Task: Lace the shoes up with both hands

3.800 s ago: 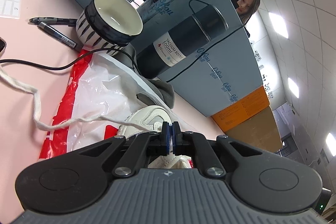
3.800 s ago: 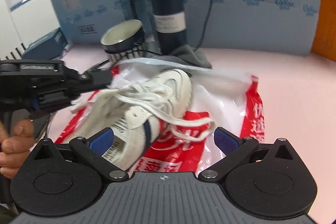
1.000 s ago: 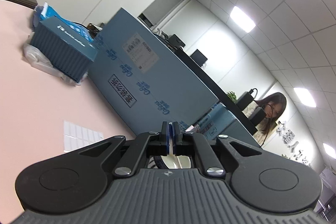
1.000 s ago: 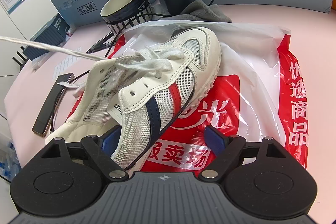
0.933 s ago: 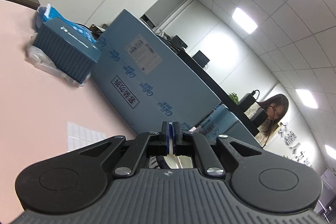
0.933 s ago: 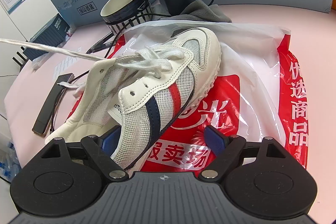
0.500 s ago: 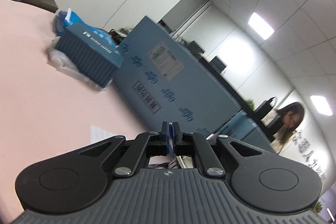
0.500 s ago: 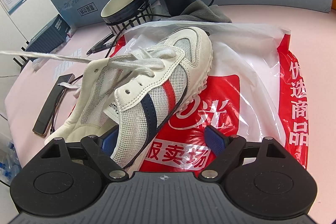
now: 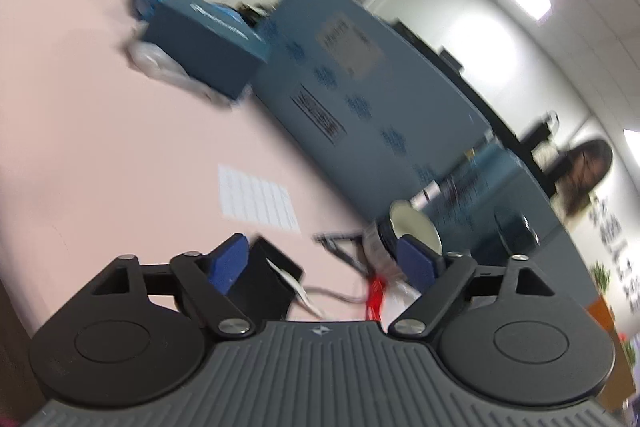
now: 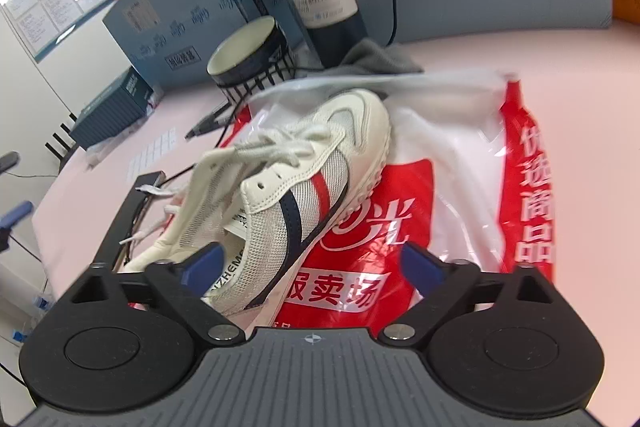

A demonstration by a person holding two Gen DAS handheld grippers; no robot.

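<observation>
Shoe [image 10: 304, 187] (white, with navy and red stripes) lies on a red and white plastic bag [image 10: 460, 187] on the pink worktop [image 10: 520, 51]. Both jaws are opening: the right hand-held gripper [image 10: 311, 259] around the shoe's heel without touching it, the left hand-held gripper [image 9: 322, 261] around nothing.

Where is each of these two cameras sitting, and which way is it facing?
Left wrist: sits on the left tool, looking low across the pink table toward blue boxes; its own opening fingers show, nothing between them.
Right wrist: sits on the right tool, looking down at the shoe on a plastic bag; its opening fingers show.
Shared: the striped cup.
</observation>
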